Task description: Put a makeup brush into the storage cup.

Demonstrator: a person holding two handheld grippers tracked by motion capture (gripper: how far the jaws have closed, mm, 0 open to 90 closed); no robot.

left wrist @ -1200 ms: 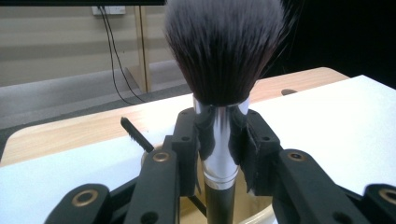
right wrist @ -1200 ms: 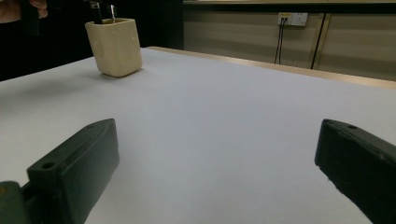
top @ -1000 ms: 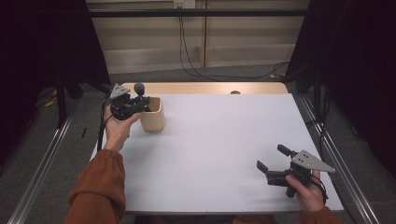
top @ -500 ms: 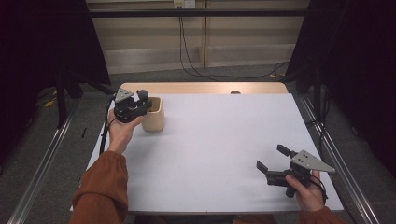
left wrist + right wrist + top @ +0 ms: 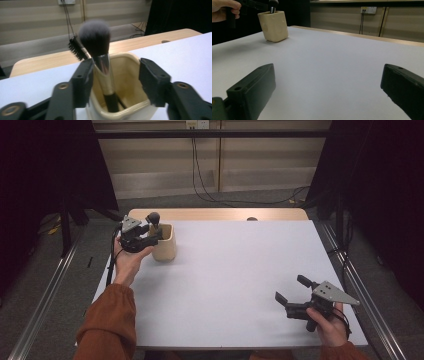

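This looks like a lab recording bay: a white-topped table [image 5: 235, 285] stands between black curtains [image 5: 380, 185] left and right, metal floor rails [image 5: 45, 295] flank it, and cables [image 5: 205, 175] hang from wall sockets [image 5: 196, 124] on the far panelled wall.

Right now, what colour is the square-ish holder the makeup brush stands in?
Cream, glossy like ceramic: the square-ish holder, clearest in the left gripper view.

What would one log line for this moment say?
left gripper: jaws just opened, makeup brush released in cream cup | right gripper: open, idle over table
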